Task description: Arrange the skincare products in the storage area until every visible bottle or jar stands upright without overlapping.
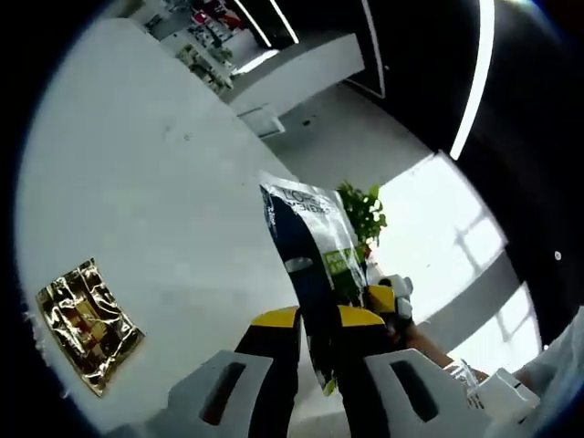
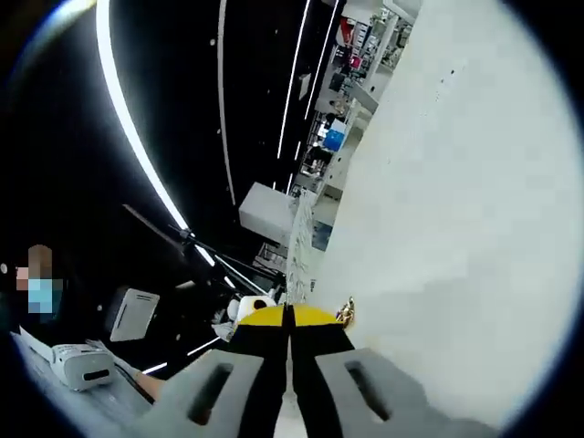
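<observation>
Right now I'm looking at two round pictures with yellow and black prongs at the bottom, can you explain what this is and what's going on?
A person holds a handheld two-jaw tool in each hand. Each tool carries a fisheye camera looking along its jaws, so both pictures tilt with the hands. In the left gripper view, the left tool is shut on a dark blue and white sachet above a white table, where a gold foil packet lies. In the right gripper view, the right tool has its jaws closed together with nothing visible between them, beside the same white surface.

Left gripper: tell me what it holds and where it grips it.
The left gripper is shut on a dark blue and green sachet, clamped at its lower end; the rest sticks up past the jaws.
</observation>
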Tool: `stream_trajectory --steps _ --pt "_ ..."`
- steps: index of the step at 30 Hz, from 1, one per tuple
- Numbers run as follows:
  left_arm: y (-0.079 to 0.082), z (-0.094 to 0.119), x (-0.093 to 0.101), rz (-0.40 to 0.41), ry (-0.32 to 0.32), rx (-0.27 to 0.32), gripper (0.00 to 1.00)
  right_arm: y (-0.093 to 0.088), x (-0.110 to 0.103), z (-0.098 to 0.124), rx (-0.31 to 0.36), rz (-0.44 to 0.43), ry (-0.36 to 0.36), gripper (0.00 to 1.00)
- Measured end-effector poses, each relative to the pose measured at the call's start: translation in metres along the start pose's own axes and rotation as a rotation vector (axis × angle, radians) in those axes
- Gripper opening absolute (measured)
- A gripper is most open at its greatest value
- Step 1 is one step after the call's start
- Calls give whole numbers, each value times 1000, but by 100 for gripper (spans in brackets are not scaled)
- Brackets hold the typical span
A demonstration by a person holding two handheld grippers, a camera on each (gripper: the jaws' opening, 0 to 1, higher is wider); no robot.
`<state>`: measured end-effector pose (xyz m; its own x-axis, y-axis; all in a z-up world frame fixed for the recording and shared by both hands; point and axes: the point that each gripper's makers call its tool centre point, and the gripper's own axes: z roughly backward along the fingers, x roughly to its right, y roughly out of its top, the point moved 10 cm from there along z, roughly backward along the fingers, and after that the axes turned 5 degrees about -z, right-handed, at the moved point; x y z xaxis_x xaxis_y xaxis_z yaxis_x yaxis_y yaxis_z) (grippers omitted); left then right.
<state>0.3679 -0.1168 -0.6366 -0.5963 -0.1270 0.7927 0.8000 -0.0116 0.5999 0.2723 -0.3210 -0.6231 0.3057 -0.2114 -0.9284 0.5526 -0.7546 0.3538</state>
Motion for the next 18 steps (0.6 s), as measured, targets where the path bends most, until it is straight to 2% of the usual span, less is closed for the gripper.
stream_trajectory --steps 3,4,5,9,11,13,18 --pt "5 4 7 -17 6 9 17 0 -10 -6 0 3 17 1" --pt "6 5 10 -20 -3 8 14 -1 -12 -8 -2 4 23 1" --pt "7 7 13 -21 -10 10 13 -1 -17 -10 8 7 59 1" --pt "16 18 24 -2 -42 49 5 -1 -30 -11 21 10 77 1" --pt "23 23 32 12 -106 70 2 1 -35 -11 24 20 72 1" --pt "31 27 38 54 -139 93 0 2 -41 -12 26 36 75 1" --pt "47 40 54 30 -194 107 0 1 -63 -20 24 95 121 2"
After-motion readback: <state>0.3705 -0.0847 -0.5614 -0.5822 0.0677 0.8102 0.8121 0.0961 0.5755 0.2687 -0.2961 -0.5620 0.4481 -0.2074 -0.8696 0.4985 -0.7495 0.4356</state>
